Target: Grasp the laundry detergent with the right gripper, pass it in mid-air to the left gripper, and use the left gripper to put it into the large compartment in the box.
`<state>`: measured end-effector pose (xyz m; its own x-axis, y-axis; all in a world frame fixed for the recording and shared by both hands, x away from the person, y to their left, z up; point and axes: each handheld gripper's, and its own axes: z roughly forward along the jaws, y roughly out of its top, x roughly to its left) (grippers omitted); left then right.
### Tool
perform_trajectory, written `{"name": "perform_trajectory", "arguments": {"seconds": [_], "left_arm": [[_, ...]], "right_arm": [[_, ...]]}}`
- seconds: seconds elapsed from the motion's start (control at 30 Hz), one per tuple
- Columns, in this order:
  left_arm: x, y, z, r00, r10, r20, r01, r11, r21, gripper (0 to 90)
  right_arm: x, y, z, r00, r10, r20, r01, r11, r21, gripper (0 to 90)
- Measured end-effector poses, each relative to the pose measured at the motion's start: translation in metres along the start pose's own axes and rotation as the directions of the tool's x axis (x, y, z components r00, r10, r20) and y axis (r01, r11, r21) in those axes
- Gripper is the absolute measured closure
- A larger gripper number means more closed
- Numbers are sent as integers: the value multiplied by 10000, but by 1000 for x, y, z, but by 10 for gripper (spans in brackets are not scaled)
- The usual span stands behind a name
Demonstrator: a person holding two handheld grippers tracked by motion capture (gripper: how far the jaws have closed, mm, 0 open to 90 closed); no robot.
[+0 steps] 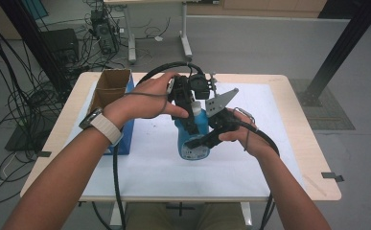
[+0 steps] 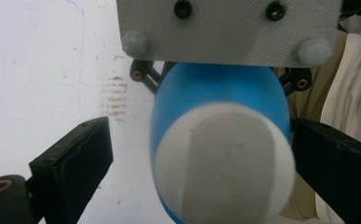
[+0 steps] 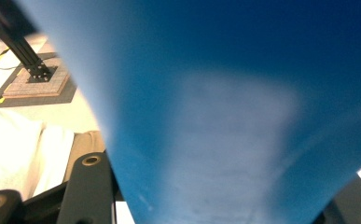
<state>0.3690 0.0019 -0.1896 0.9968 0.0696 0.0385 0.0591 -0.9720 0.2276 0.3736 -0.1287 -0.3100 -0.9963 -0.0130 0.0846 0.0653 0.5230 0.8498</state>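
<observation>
holding the blue bottle (image 1: 196,132) upright mid-table, right gripper (image 1: 207,139) clamps its body while the left gripper (image 1: 189,103) straddles the white cap (image 2: 222,161) above, jaws open, probably twisting it off next.

So it's a blue plastic bottle (image 1: 196,136) with a white cap (image 2: 225,161), standing upright around the middle of the bench's white sheet. The body is a rounded, slightly egg-like shape that widens toward the bottom, and there's a label with dark print low on the side facing the person. The cap is a white cylinder with a flat top, and it's on and closed. From above, the cap looks almost as wide as the shoulders. Up close the blue surface is smooth and glossy.
</observation>
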Motion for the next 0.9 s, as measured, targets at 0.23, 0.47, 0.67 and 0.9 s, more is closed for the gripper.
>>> {"name": "perform_trajectory", "arguments": {"seconds": [0.23, 0.47, 0.67, 0.9], "left_arm": [[-2, 2, 3, 9999, 127, -51, -126, 9998, 124, 101], [-4, 4, 6, 9997, 260, -16, -260, 9994, 244, 134], [-5, 5, 8, 9993, 376, 36, -377, 9986, 365, 203], [-6, 6, 9, 9988, 455, 190, -463, 9978, 468, 295]], "right_arm": [[3, 4, -1, 10000, -80, -1, 80, 10000, 24, 426], [5, 5, -2, 10000, -36, -78, 36, 10000, -10, 426], [5, 6, -3, 9999, -92, -83, 91, 9999, -66, 426], [5, 5, -3, 9999, -132, -109, 131, 9999, -27, 426]]}}
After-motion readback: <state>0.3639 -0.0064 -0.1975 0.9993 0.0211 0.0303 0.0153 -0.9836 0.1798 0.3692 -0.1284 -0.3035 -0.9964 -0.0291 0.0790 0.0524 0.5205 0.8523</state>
